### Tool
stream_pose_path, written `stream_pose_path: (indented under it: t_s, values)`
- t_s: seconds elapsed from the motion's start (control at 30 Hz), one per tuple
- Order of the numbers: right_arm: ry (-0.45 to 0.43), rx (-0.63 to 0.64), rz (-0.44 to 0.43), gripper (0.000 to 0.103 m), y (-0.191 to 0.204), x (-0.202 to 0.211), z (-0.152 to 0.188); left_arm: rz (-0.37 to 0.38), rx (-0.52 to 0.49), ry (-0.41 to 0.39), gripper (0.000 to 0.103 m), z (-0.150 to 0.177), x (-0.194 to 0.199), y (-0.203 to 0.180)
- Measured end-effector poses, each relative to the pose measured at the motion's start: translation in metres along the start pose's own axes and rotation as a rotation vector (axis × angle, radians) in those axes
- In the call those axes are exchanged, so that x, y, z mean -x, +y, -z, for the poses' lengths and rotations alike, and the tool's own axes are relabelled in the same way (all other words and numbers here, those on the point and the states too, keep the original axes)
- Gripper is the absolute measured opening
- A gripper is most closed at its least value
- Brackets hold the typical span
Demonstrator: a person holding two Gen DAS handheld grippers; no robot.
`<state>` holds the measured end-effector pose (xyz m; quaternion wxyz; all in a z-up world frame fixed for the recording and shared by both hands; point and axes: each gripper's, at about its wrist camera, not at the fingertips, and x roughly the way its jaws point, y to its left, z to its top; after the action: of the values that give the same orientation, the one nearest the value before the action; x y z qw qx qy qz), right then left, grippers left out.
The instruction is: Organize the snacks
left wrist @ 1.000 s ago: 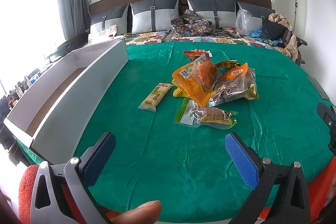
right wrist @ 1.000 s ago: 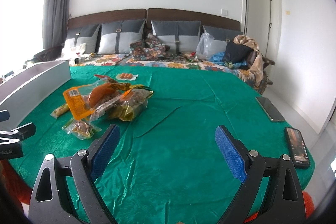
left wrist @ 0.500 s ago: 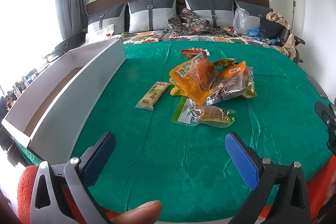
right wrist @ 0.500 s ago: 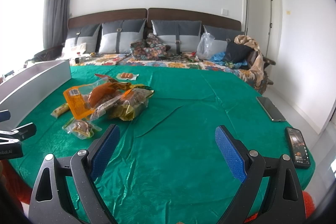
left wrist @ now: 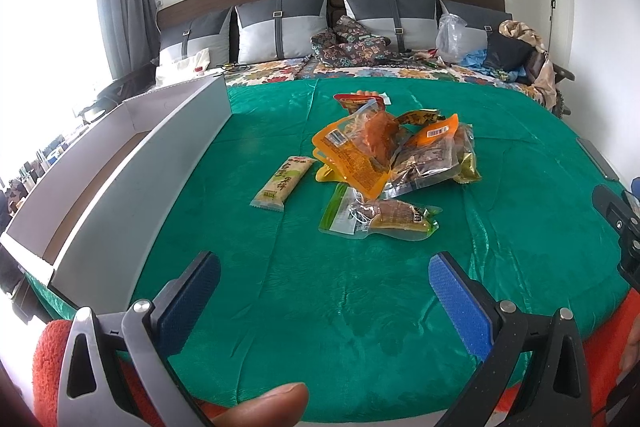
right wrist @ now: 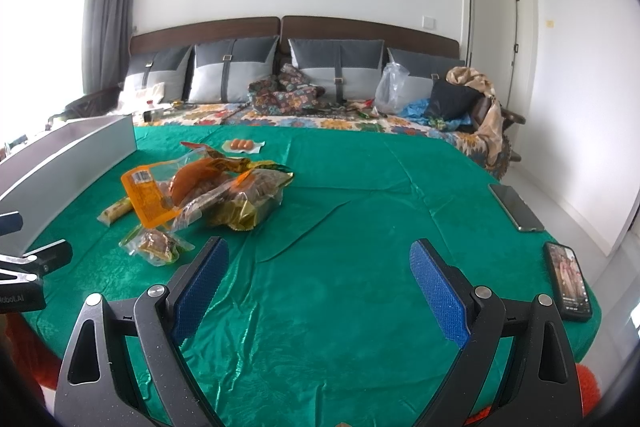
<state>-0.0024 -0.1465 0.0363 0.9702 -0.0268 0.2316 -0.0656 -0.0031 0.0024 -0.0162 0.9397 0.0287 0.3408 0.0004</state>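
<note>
Green satin cloth (left wrist: 360, 299) is covering the worktop, with a bed and four grey pillows (right wrist: 236, 67) sitting behind it against a white wall. Along the worktop's left edge a long white box (left wrist: 132, 179) is lying open, its near wall standing upright.

Near the middle of the cloth a heap of snack packets (left wrist: 396, 151) is resting, orange and clear pouches overlapping one another. Just beside the heap, toward the box, a pale green bar packet (left wrist: 282, 182) is lying flat on its own. A clear pouch with a green edge (left wrist: 380, 219) is sitting just in front of the heap, closest to the left hand-held gripper (left wrist: 324, 287). A small packet showing round orange pieces (right wrist: 242, 145) is lying behind the heap.

The left hand-held gripper is hovering over bare cloth with its blue pads spread wide, holding nothing. The right hand-held gripper (right wrist: 318, 279) is likewise gaping wide over bare cloth, well apart from the snacks. Two phones (right wrist: 568, 279) are lying near the worktop's right edge.
</note>
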Motion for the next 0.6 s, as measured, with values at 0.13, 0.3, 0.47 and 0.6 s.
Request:
stream_pose_path:
  t_s: [0.13, 0.3, 0.47, 0.6]
  values:
    - [0.001, 0.000, 0.000, 0.094, 0.000, 0.000, 0.000, 0.001, -0.002, 0.000, 0.103, 0.000, 0.000, -0.001]
    - [0.006, -0.001, -0.003, 0.094, -0.001, -0.001, 0.000, 0.005, -0.003, 0.007, 0.103, 0.001, -0.001, -0.001]
    - [0.011, -0.005, -0.006, 0.094, -0.002, -0.002, -0.001, 0.013, 0.000, 0.052, 0.103, 0.005, -0.013, 0.002]
    - [0.010, -0.024, -0.005, 0.094, -0.008, -0.001, -0.001, 0.025, 0.038, 0.094, 0.103, 0.010, -0.020, 0.013]
